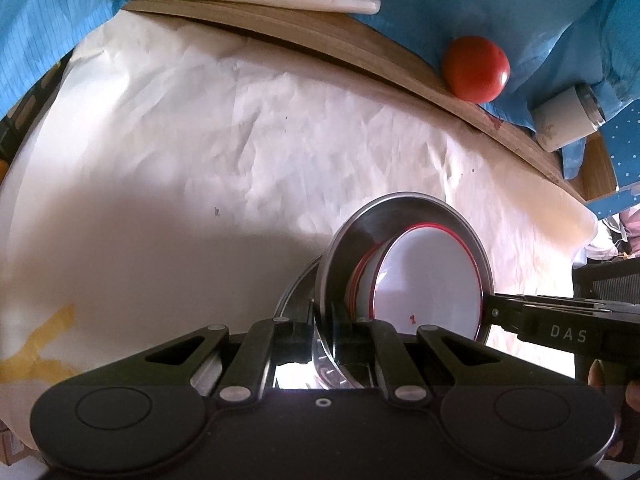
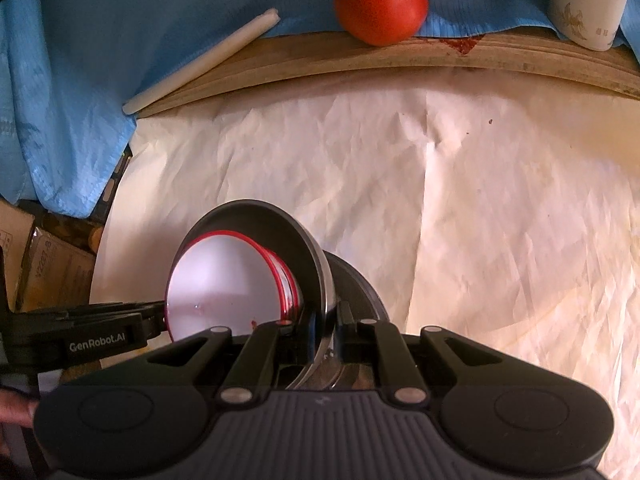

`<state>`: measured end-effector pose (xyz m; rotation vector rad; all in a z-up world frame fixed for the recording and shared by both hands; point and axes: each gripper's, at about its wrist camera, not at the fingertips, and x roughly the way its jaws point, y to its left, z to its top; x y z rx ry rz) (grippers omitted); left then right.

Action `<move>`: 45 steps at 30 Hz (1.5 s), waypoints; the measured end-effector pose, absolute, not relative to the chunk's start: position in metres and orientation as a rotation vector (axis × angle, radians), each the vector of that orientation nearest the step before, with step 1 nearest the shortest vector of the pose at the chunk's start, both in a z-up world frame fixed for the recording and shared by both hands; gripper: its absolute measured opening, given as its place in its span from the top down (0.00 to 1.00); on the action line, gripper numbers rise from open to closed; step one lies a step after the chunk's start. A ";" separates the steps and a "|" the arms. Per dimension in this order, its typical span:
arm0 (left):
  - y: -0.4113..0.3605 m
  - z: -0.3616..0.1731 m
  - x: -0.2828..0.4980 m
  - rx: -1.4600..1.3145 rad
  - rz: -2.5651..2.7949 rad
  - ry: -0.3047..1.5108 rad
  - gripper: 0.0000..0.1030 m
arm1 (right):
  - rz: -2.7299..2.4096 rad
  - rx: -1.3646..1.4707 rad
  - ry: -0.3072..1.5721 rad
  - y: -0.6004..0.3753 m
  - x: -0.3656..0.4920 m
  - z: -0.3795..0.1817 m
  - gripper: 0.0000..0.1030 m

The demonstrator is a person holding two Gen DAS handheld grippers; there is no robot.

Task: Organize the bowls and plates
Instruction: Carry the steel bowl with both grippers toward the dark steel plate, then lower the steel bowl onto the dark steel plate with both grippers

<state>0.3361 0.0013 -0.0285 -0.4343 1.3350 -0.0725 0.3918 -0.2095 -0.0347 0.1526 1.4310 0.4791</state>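
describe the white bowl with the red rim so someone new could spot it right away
Start at the crumpled white paper covering the table, then find the steel bowl tipped on edge between the left gripper and right gripper. The white bowl nests inside it: the only white dish, ringed by a thin red rim.

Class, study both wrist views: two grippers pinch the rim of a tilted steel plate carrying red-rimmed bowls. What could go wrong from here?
1. The red-rimmed bowls sit loose on the steeply tilted steel plate; more tilt may let them slide off.
2. The left gripper and right gripper each pinch only the thin rim, so the plate could slip or twist.
3. A dropped plate would likely land on the second steel plate underneath, knocking it.
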 end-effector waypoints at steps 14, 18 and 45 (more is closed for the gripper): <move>-0.001 -0.034 0.335 -0.418 -0.094 1.378 0.93 | 0.478 0.149 1.464 -0.212 0.388 -0.037 0.89; -0.001 -0.036 0.334 -0.415 -0.100 1.392 0.93 | 0.479 0.148 1.479 -0.213 0.386 -0.039 0.89; -0.010 -0.052 0.329 -0.406 -0.104 1.479 0.94 | 0.472 0.162 1.555 -0.215 0.381 -0.058 0.88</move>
